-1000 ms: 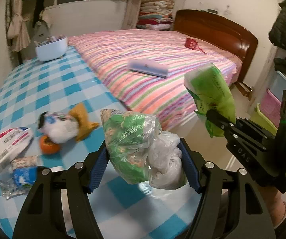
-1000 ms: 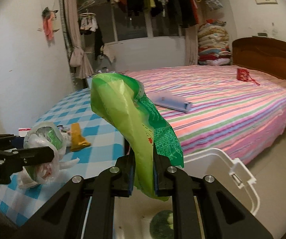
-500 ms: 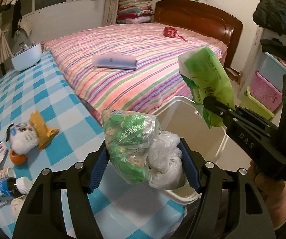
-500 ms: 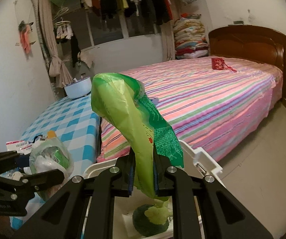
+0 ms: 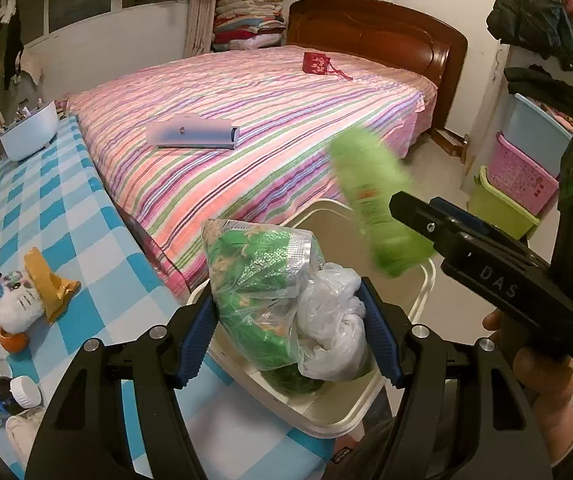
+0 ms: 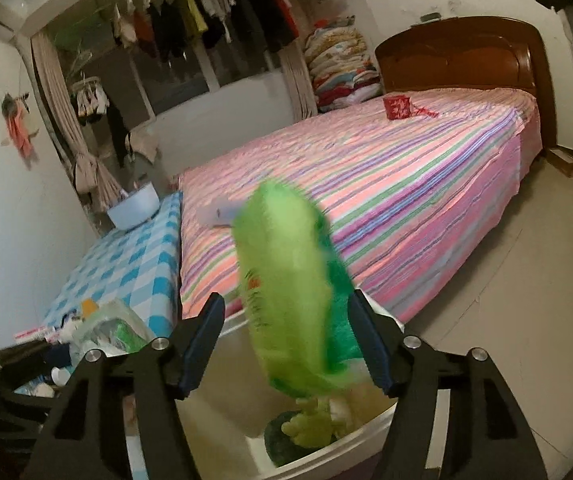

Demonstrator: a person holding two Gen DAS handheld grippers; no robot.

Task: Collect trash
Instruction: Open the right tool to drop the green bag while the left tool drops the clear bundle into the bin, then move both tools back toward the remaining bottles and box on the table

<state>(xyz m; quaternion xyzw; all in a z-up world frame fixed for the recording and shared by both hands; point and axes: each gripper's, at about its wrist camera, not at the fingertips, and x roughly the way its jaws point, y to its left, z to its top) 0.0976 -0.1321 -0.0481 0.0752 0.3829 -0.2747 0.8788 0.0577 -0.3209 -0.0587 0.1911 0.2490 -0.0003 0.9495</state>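
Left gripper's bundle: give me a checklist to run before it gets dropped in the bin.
1. Left gripper holds the plastic-bag bundle firmly: ok, both pads press on it.
2. Bundle is over the white bin: ok, the open bin lies directly below it.
3. Right gripper has let go: ok, its jaws have just been opening and the green wrapper, blurred, sits loose between them.
4. Green wrapper will land inside the bin: cannot tell, it is mid-fall above the opening.
5. Bin has room: ok, only a little green trash on its floor.
6. Right gripper clear of the drop path: ok, off to the side.
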